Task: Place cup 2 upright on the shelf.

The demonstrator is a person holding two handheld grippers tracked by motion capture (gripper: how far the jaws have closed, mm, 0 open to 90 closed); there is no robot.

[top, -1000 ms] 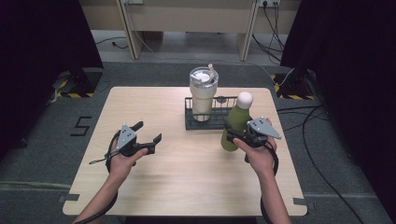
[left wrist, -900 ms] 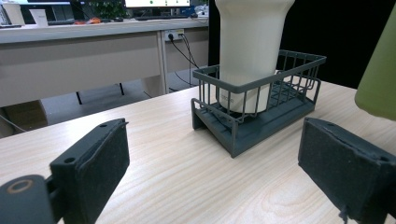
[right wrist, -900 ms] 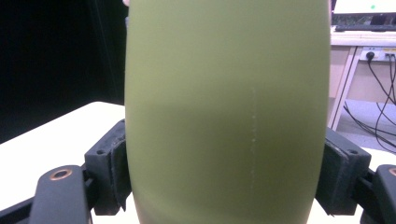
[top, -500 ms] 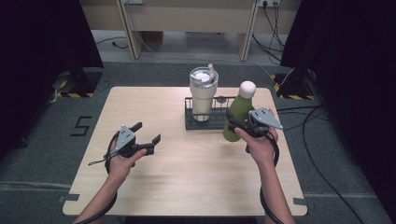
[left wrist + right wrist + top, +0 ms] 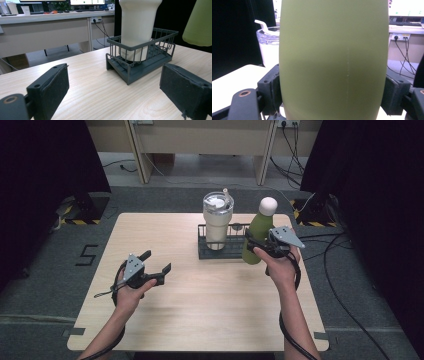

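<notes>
A green bottle (image 5: 258,232) with a pale round cap hangs above the table beside the right end of a dark wire rack (image 5: 235,227); my right gripper (image 5: 260,245) is shut on its body. In the right gripper view the green bottle (image 5: 333,60) sits between both pads. A cream tumbler (image 5: 217,220) with a clear lid and straw stands in the rack's left half, also seen as the tumbler (image 5: 137,25) in the wire rack (image 5: 142,60). My left gripper (image 5: 156,265) is open over the table's left part with nothing between its pads (image 5: 53,87).
The light wooden table (image 5: 210,310) has bare room in its front and left. A desk with cables stands behind the table. Dark curtains flank both sides, and cables trail on the floor at the right.
My right gripper has carried the green bottle up and toward the rack's right end. The left gripper has kept its place.
</notes>
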